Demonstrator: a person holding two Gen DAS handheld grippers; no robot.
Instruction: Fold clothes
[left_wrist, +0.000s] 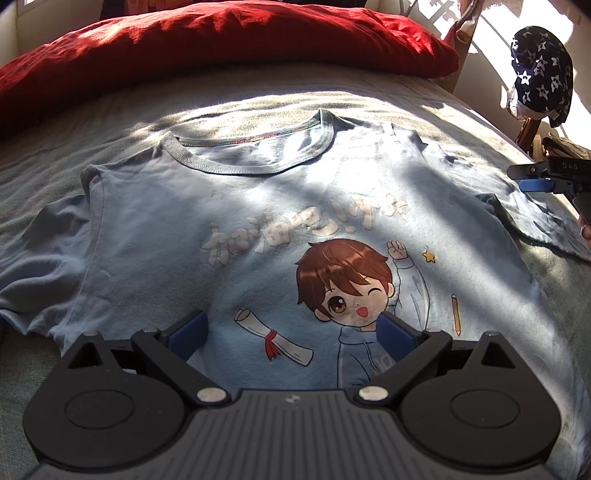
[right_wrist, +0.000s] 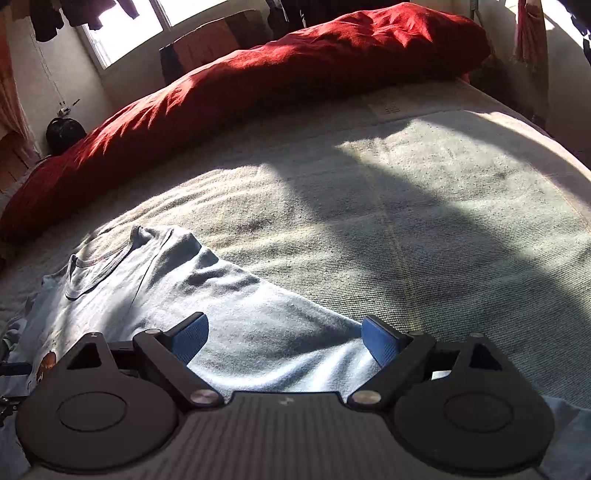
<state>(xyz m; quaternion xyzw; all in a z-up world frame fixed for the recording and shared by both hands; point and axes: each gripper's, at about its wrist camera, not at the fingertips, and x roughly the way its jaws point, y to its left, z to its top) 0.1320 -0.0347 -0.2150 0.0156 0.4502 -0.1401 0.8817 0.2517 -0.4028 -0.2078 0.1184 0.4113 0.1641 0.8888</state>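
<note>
Shirt (left_wrist: 229, 221): pale blue knit T-shirt, spread face up on the bed (right_wrist: 424, 221), neckline toward the red pillow (left_wrist: 221, 48); soft, lightly creased, ribbed collar, glossy cartoon print of a waving boy. No fold made yet, by the look of it.
Landmark: all places given from the shirt.
Left gripper (left_wrist: 295, 332): hovers over the shirt's lower chest, fingers spread wide, nothing pinched; probably parked to steady the cloth.
Right gripper (right_wrist: 284, 341): over the shirt's sleeve side, fingers spread wide, cloth beneath them but not nipped; likely lining up to take that sleeve edge for the first fold inward.
Bed cover: coarse grey-green weave, flat, sunlit in patches; gives a firm folding surface.
Pillow: beyond the collar, plump, crumpled red cotton.
Star-print cloth (left_wrist: 541, 74): dark bundle off the sleeve side, away from the bed.
</note>
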